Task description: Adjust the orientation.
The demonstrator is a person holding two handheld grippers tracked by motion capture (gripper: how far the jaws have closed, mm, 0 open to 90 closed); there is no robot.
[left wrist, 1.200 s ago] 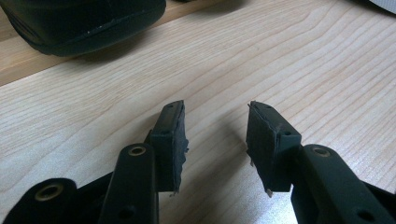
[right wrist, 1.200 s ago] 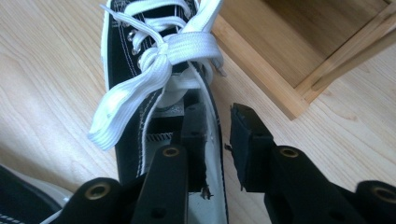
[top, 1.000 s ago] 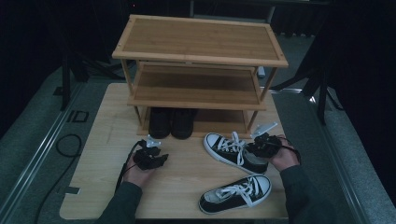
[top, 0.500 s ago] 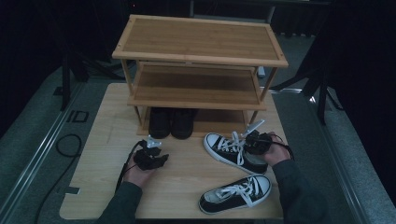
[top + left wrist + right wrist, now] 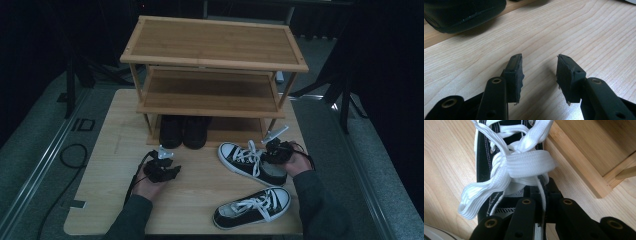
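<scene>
A wooden table (image 5: 110, 165) holds a shoe rack (image 5: 212, 55). At middle right, the right gripper (image 5: 274, 150) has just squeezed shut on the upper sneaker (image 5: 250, 162), ready to lift. The left gripper (image 5: 167, 169) rests with fingers apart, holding nothing.

left gripper (image 5: 539, 75) jaws apart, low | right gripper (image 5: 541, 195) clamped

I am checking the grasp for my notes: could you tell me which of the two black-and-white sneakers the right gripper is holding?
The farther sneaker, nearest the shoe rack: the right gripper is shut on its collar. The nearer sneaker lies untouched at the table's front edge.
</scene>
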